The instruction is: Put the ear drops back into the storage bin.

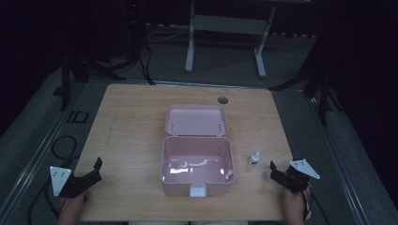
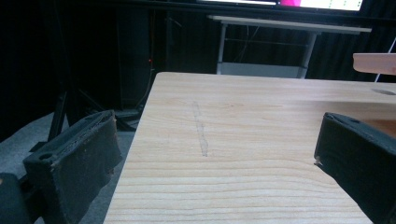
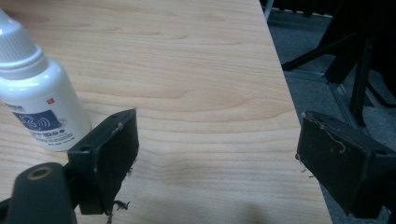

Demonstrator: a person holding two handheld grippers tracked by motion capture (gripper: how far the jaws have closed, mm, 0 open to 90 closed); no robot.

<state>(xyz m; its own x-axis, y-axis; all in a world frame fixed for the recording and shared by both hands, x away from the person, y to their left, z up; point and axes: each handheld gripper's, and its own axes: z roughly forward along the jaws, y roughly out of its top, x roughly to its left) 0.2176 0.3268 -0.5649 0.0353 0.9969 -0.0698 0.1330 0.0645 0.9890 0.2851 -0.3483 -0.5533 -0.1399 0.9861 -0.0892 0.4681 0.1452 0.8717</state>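
High view: The pink box (image 1: 197, 161) stands open at the centre of the worktop (image 1: 126, 122), its lid (image 1: 196, 120) folded back flat behind it and its interior apparently empty. The small white dropper bottle (image 1: 254, 158) stands upright just to the right of the box, apart from it. The right gripper (image 1: 279, 175) rests near the worktop's right front corner, near the bottle but not touching it. The left gripper (image 1: 92, 172) sits at the left front edge, well apart from both items.

Left gripper view: The jaws stand wide apart with nothing between them, over bare wood at the worktop's left edge. An edge of the box lid (image 2: 374, 62) shows at upper right.

Right gripper view: The jaws are spread wide and empty. The bottle (image 3: 39, 100) stands just beyond and outside the left jaw, label facing the camera.

Procedure, as judged: the step in hand is acquiring the bottle, probably for placing in the box. Shift the right gripper sideways until the bottle body lies centred between the jaws. Close on the body below the cap, not on the tapered tip. Keep the bottle upright; a glancing contact from the near jaw could topple it.
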